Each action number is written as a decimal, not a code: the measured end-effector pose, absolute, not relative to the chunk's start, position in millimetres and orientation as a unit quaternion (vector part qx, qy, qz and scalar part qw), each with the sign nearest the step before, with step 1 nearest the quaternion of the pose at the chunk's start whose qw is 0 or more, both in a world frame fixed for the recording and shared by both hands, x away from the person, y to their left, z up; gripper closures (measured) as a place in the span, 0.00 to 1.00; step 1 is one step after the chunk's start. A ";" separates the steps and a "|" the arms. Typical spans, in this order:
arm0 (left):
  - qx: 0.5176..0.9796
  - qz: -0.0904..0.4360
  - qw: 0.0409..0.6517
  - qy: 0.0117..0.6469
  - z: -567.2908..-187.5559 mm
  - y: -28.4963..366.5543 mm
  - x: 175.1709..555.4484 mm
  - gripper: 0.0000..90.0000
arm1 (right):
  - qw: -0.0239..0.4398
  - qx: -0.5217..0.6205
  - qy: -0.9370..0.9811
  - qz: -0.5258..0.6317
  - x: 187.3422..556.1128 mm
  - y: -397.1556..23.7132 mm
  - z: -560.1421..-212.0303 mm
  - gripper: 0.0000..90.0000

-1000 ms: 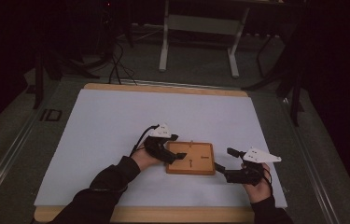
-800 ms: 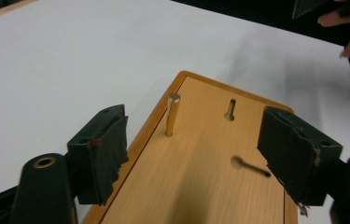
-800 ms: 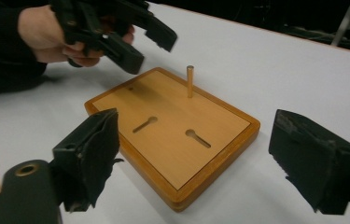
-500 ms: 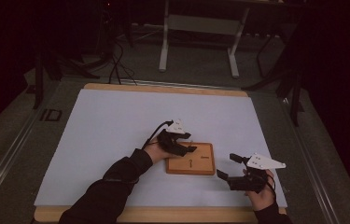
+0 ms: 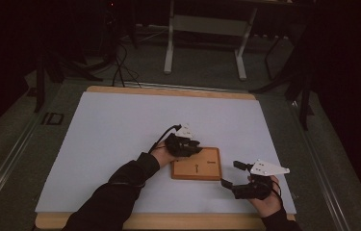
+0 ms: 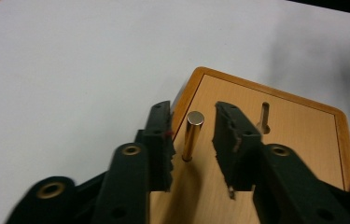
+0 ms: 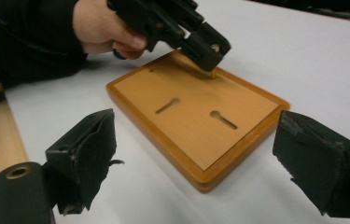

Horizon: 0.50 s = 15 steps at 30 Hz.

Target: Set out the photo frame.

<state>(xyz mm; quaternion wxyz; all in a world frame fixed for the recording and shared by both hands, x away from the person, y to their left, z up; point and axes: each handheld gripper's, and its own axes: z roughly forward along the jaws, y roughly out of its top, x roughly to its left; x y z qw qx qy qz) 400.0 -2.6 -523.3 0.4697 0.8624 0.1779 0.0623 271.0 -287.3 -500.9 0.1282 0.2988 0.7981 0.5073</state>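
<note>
- At the near-left corner of the wooden board point(image 5: 197, 164), a small brass pin point(image 6: 192, 136) stands upright in a hole, its long axis vertical, its flat top free.
- The board lies flat on the white tabletop point(image 5: 120, 134), towards the person's side, with two keyhole slots point(image 7: 196, 113) cut in its face.
- The left tongs point(image 6: 192, 140) straddle the pin from above and behind, one jaw on each side. The jaws have just been closing; a narrow gap shows on both sides of the pin, so they do not yet press on it.
- The pin sits midway between the pads, nearly parallel to them; judged from this, a straight squeeze takes it and a lift along its axis would draw it out.
- The right tongs point(image 5: 229, 174) hover just off the board's near-right corner, jaws wide apart and empty.
- The left hand point(image 5: 164, 155) is plainly the nearer to the pin.
</note>
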 end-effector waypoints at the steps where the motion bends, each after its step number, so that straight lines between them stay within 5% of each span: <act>1: 0.863 0.065 0.469 0.176 -523.8 -3.0 400.0 0.82 | 0.130 0.298 0.798 0.508 271.0 -286.9 -501.0 0.15; 4: 0.861 0.065 0.472 0.177 -524.8 -1.1 401.7 0.91 | 0.124 0.290 0.800 0.510 270.1 -285.7 -501.1 0.15; 15: 0.867 0.029 0.469 0.165 -523.1 0.1 412.7 0.93 | 0.182 0.228 0.838 0.461 259.1 -267.9 -503.5 0.16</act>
